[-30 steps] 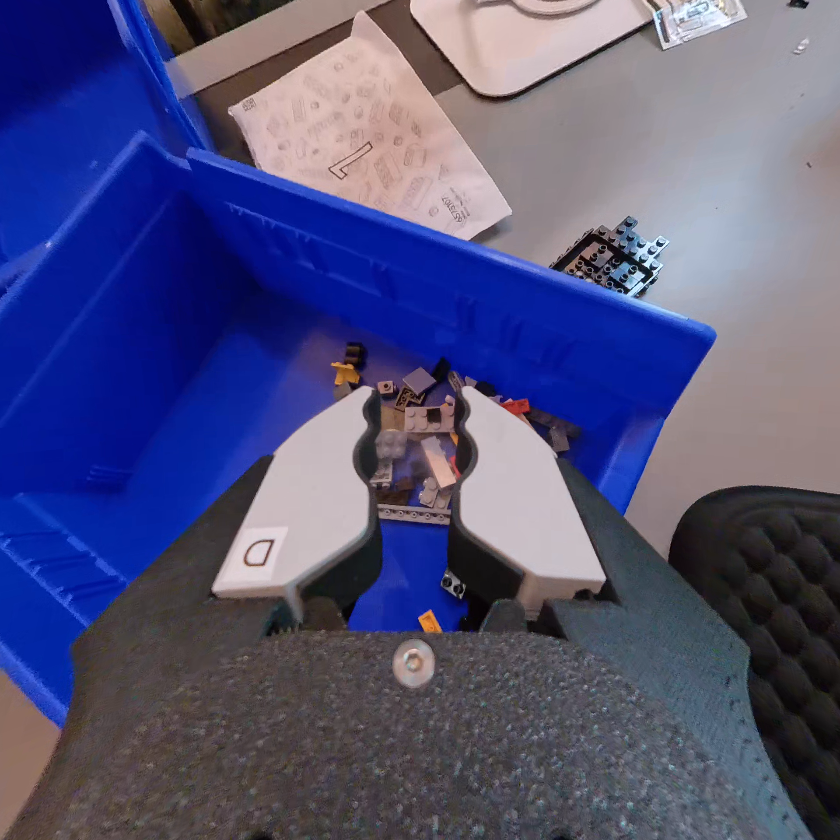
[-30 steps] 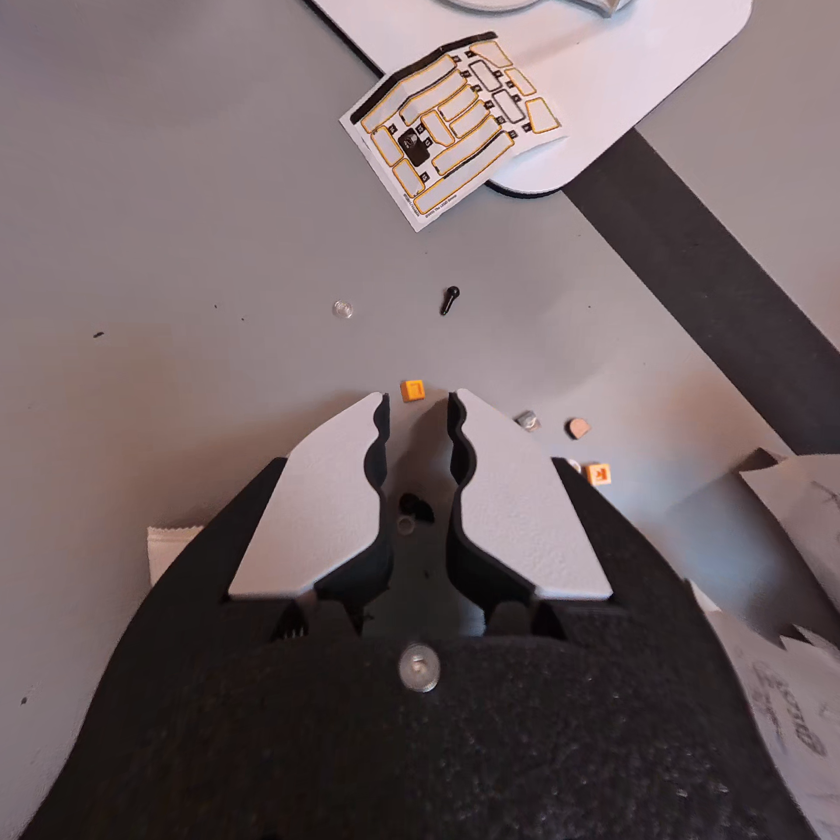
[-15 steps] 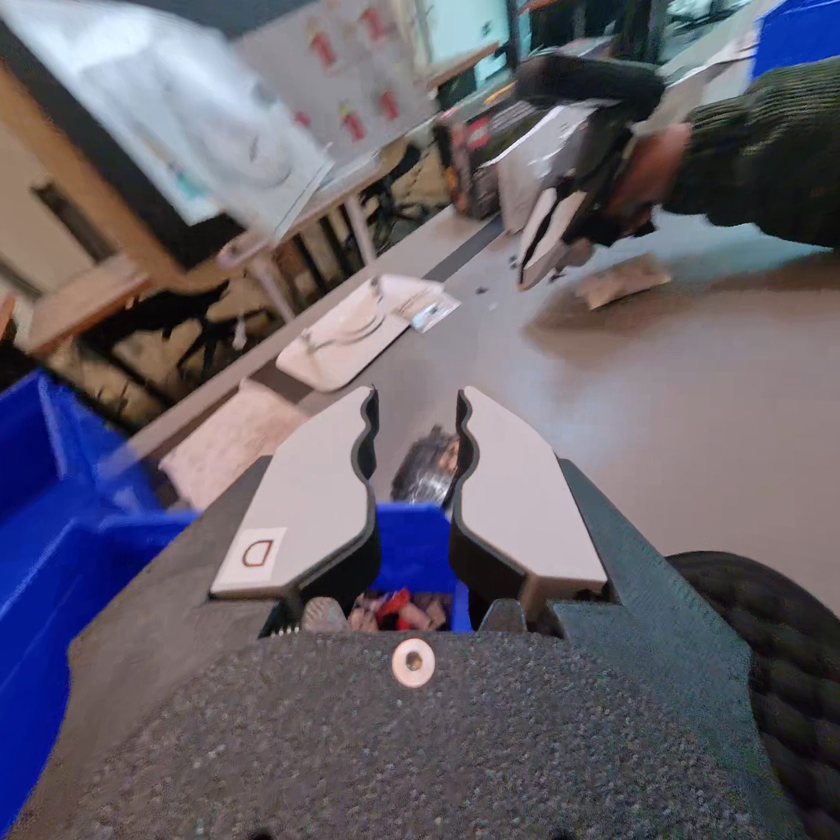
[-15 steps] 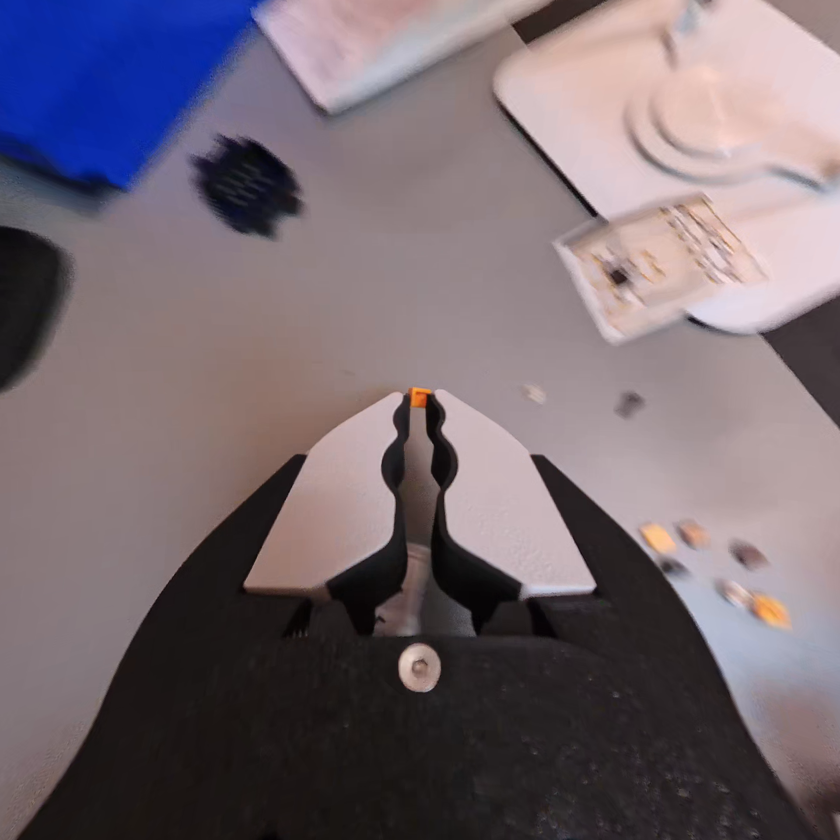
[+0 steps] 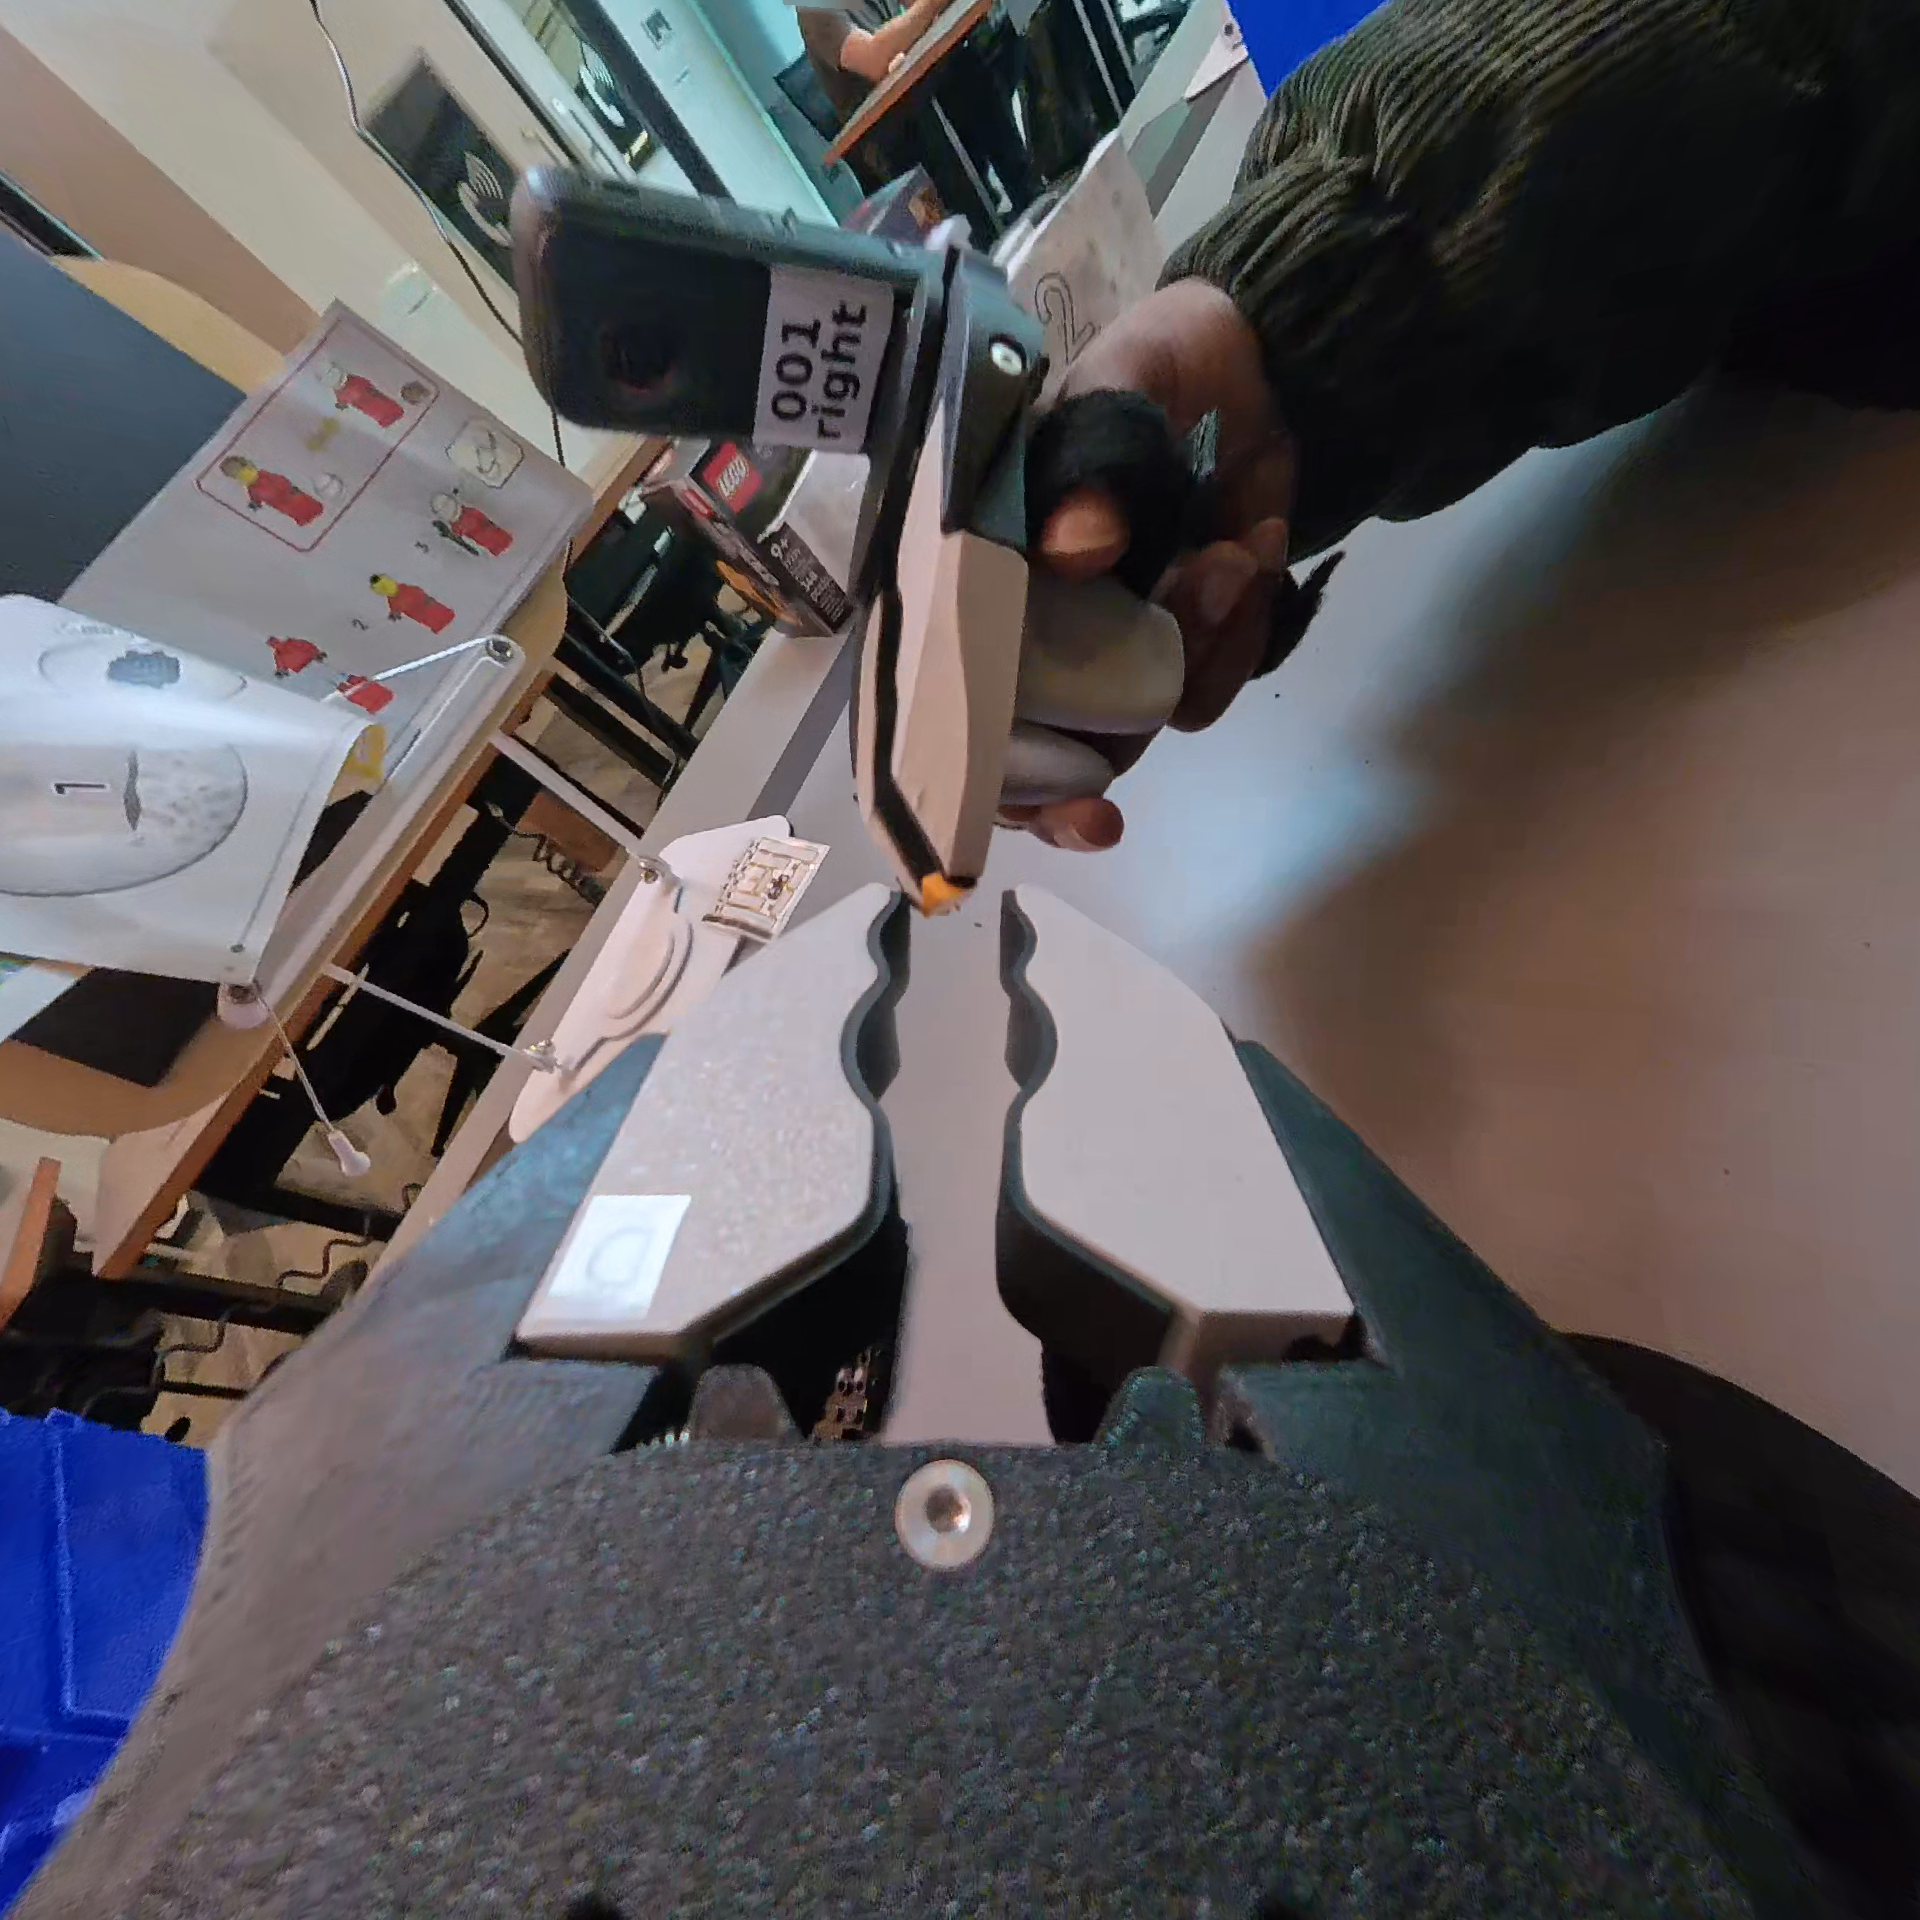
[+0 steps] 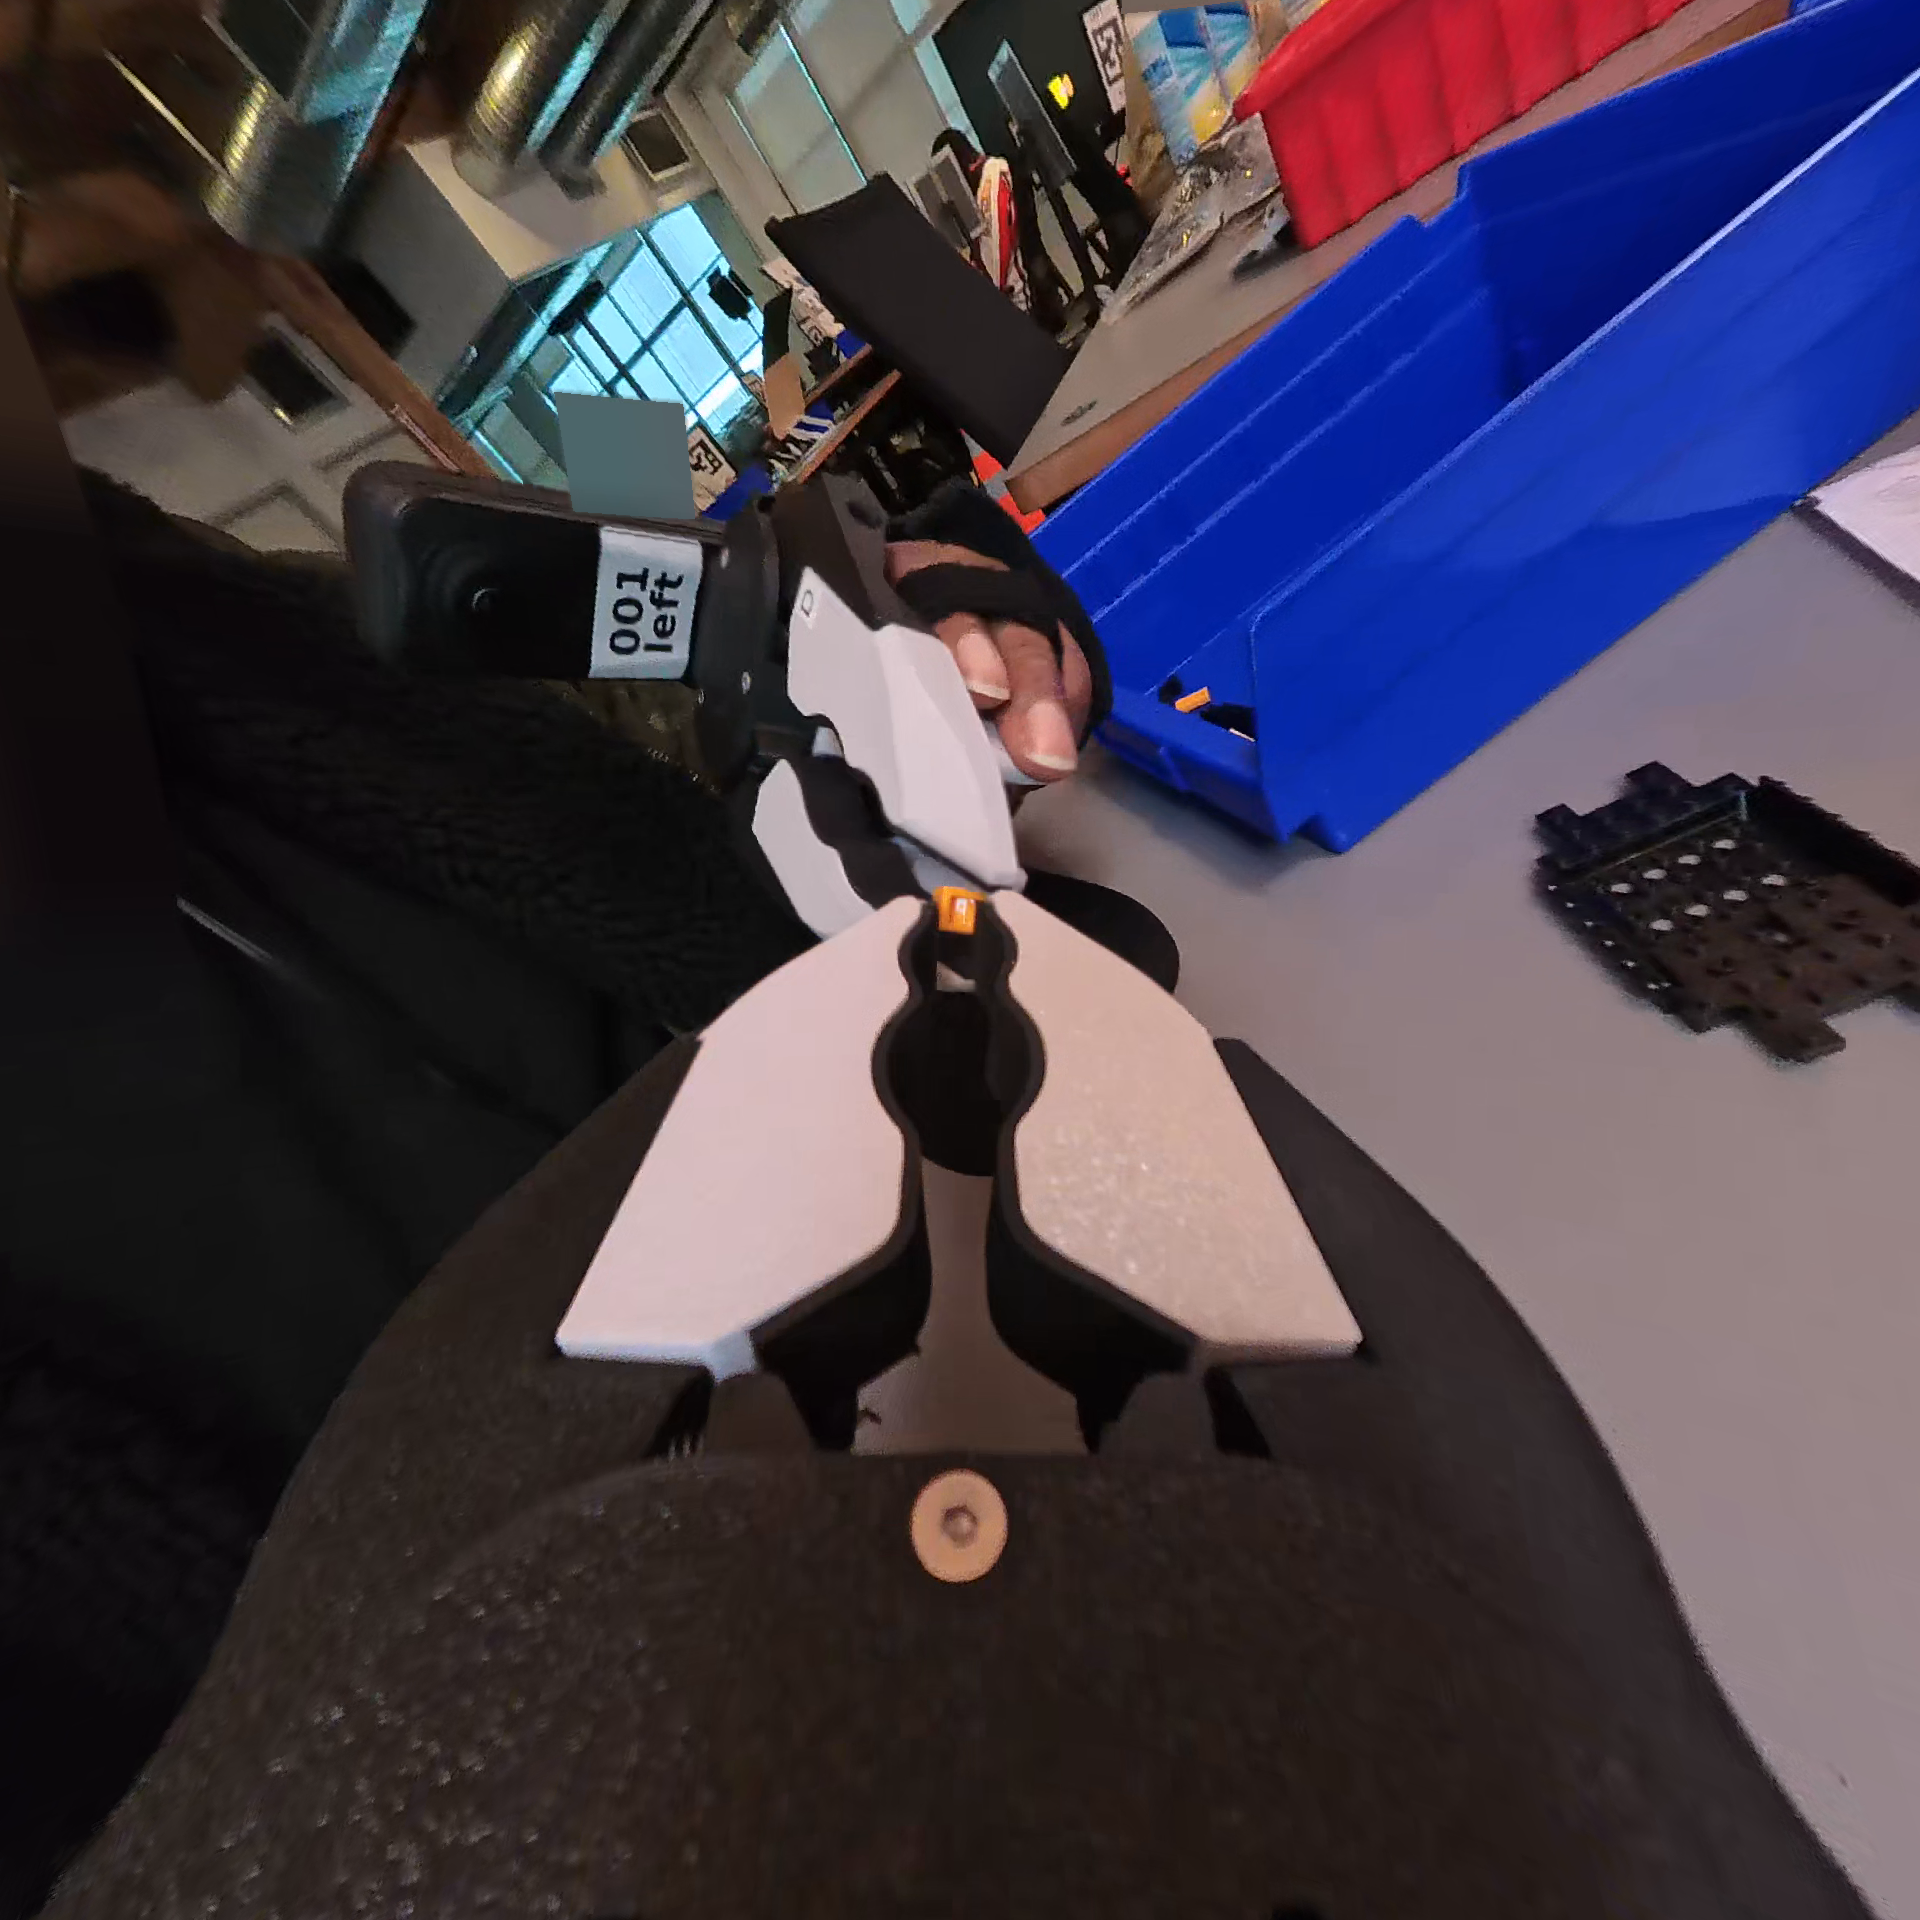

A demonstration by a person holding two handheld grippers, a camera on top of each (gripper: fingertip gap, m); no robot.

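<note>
A small orange brick (image 6: pixel 956 914) is clamped at the tips of the right hand-held gripper (image 6: pixel 958 920), at frame centre. The left hand-held gripper (image 5: pixel 951 909) is kept apart, empty, just beside it. A black plate assembly (image 6: pixel 1745 914) lies on the grey surface (image 6: pixel 1455 1039) at right, near blue bins (image 6: pixel 1507 520).

The right gripper (image 6: pixel 958 914) is raised above the table with its two fingertips pinched together on a small orange piece (image 6: pixel 956 912), a bare hand (image 5: pixel 1174 540) in a dark knit sleeve wrapped around its grip. The left gripper (image 5: pixel 951 914) faces it tip to tip, jaws parted with a clear gap and nothing between them, its tips just beside the right gripper's. A hand (image 6: pixel 1013 665) in a black strap holds it.
</note>
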